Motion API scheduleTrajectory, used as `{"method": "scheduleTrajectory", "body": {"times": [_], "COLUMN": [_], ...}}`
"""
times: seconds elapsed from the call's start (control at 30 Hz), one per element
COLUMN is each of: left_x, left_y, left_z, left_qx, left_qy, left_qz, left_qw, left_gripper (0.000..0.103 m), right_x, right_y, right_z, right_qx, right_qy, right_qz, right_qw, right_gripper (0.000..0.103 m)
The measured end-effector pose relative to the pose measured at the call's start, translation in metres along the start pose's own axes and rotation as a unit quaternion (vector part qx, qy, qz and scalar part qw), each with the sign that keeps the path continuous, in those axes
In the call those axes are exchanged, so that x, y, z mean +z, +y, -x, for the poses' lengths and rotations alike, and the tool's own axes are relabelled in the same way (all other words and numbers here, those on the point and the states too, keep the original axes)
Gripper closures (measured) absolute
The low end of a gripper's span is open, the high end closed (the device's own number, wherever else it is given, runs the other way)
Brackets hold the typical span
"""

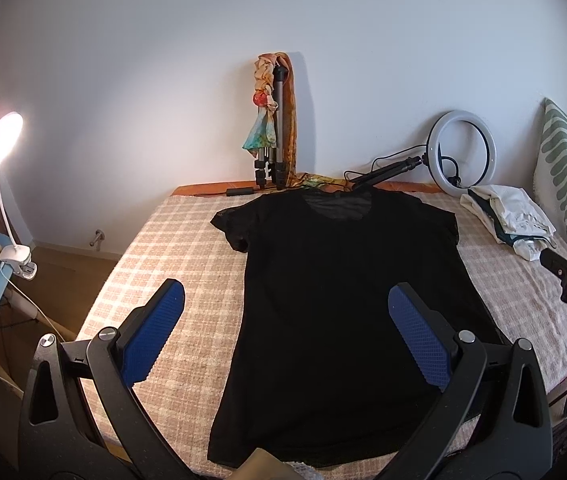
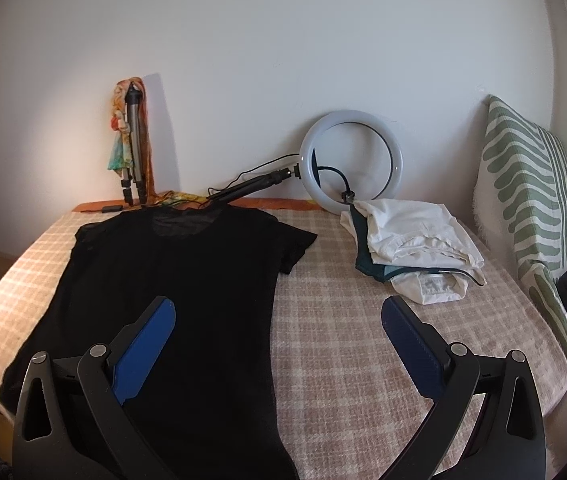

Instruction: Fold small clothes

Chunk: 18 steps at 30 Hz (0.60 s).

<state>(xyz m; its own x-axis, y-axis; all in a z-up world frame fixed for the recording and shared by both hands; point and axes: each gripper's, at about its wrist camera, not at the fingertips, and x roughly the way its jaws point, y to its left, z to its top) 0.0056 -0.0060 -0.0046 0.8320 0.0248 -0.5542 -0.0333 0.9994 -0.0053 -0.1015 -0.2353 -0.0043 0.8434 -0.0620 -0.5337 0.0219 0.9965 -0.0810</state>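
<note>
Left wrist view: my left claw (image 1: 285,336), wide open and empty, hovers over the shirt's (image 1: 339,300) lower half; right claw (image 2: 279,346), equally open and empty, straddles its right edge. Shirt lies flat on the bed (image 2: 363,320), long axis running away from me, collar far. Beyond, sleeves spread; folded clothes (image 2: 411,240) sit far right.

I count one black T-shirt (image 1: 339,304), one heap of folded clothes (image 2: 415,248) at two o'clock, one ring light (image 2: 353,160), one tripod (image 1: 279,136), one striped pillow (image 2: 531,216), one desk lamp (image 1: 1,142), two grippers (image 1: 285,312) (image 2: 279,320).
</note>
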Motion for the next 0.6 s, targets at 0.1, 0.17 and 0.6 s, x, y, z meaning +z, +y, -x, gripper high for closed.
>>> {"method": "scheduleTrajectory", "body": {"times": [0.1, 0.17, 0.6], "left_x": [-0.002, -0.002, -0.017], "left_y": [0.003, 0.006, 0.002], "left_z": [-0.005, -0.012, -0.044], "left_qx": [0.005, 0.003, 0.006], "left_qy": [0.001, 0.006, 0.037], "left_qz": [0.004, 0.013, 0.023], "left_qw": [1.0000, 0.9999, 0.9990], "left_gripper": [0.000, 0.000, 0.013], "right_x": [0.000, 0.002, 0.015], "right_y": [0.006, 0.009, 0.065], "right_z": [-0.001, -0.002, -0.022], "right_qx": [-0.003, -0.005, 0.021], "right_qy": [-0.001, -0.003, 0.019], "right_qz": [0.007, 0.004, -0.007], "right_qw": [1.000, 1.000, 1.000], "right_gripper": [0.001, 0.001, 0.001]}}
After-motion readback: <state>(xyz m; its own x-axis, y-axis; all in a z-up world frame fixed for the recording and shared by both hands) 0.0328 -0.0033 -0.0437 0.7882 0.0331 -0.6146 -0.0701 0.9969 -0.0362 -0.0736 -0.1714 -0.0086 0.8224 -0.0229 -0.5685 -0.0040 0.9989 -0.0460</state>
